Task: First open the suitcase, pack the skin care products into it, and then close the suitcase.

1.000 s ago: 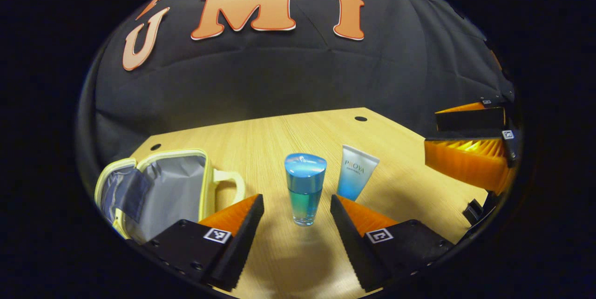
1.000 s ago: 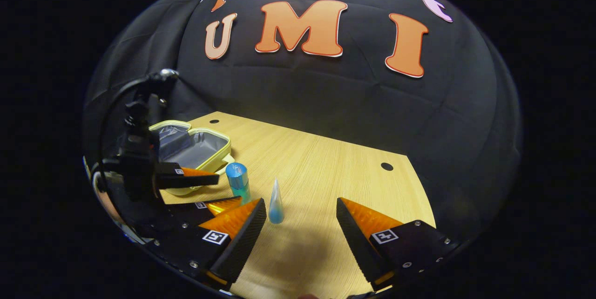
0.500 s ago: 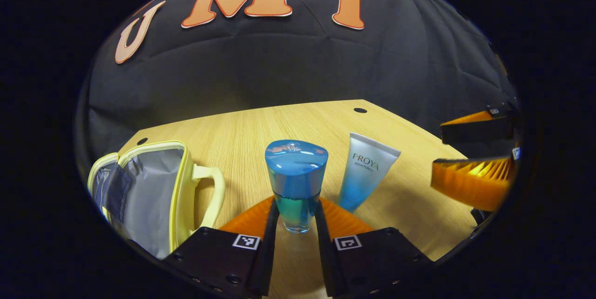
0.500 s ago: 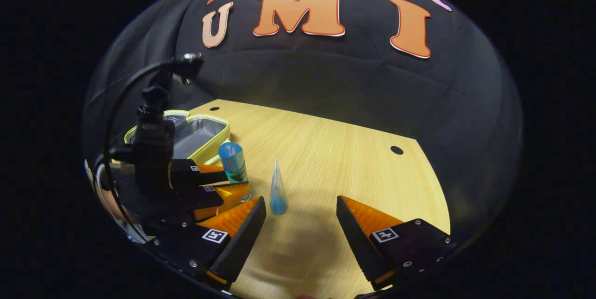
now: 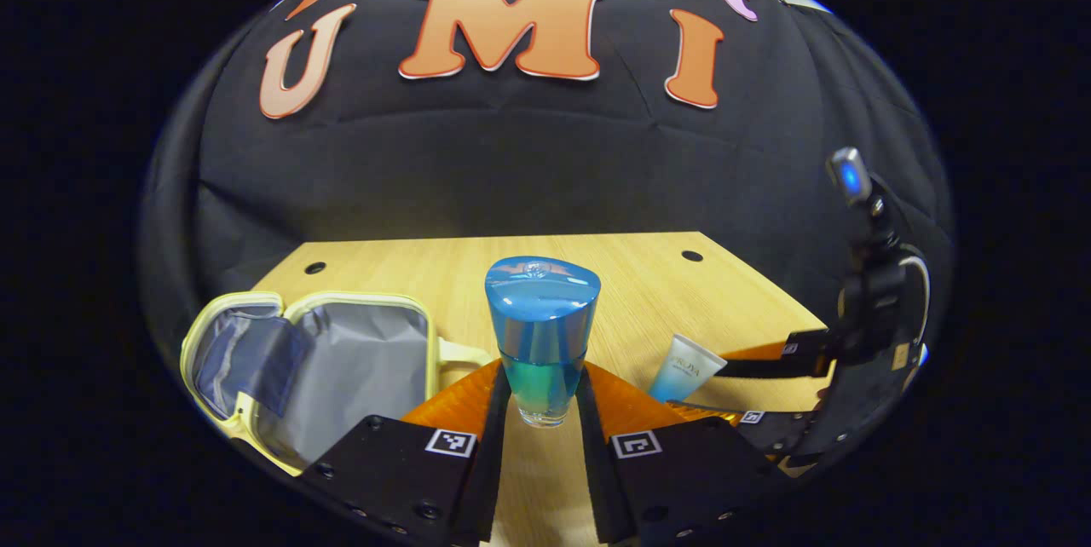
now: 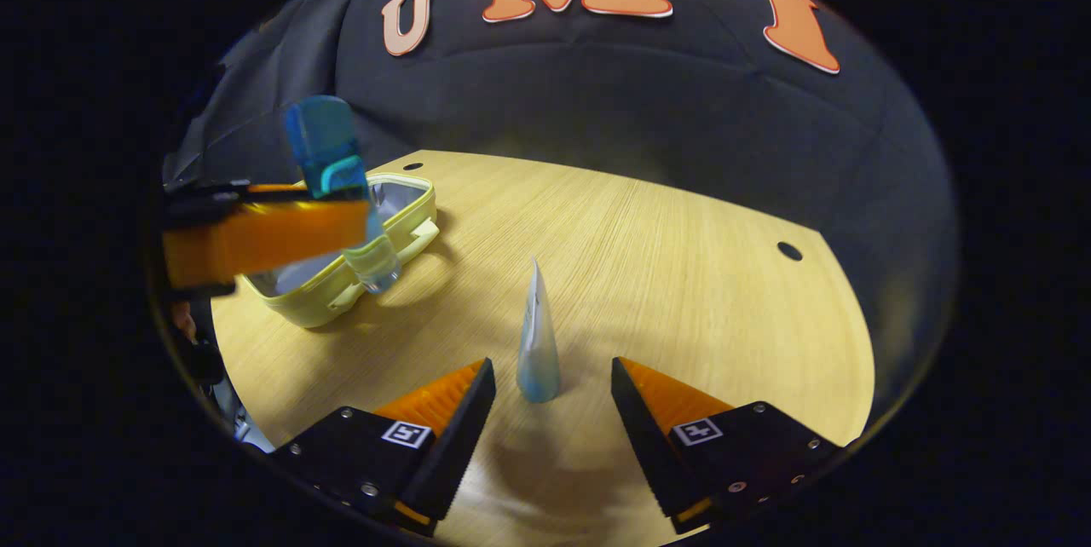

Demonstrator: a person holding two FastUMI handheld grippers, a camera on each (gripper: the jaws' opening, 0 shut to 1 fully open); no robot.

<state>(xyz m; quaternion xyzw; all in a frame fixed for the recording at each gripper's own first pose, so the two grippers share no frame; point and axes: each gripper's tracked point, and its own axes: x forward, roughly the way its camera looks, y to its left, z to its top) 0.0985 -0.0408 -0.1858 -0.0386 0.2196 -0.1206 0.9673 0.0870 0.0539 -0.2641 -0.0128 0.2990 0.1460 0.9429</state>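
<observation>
A clear bottle (image 5: 542, 334) with a blue cap and blue-green liquid is held upright, my left gripper (image 5: 543, 411) shut on its lower body. In the right gripper view that bottle (image 6: 334, 181) hangs above the table beside the open yellow suitcase (image 6: 341, 296), between the left gripper's fingers (image 6: 264, 236). A white-and-blue tube (image 6: 538, 342) stands on its cap between the fingers of my open right gripper (image 6: 550, 377), which do not touch it. In the left gripper view the tube (image 5: 686, 368) stands at the right with the right gripper's fingers (image 5: 771, 357) on either side. The suitcase (image 5: 256, 415), grey-lined, lies open at the lower left.
The wooden table (image 6: 682, 274) has small round holes near its back edge (image 5: 692, 256). The booth's black cloth wall stands behind it. The right gripper's body with its cable (image 5: 869, 317) rises at the table's right side.
My left gripper closed on the bottle and lifted it off the table, near the suitcase. My right gripper moved forward so the tube now stands between its open fingers.
</observation>
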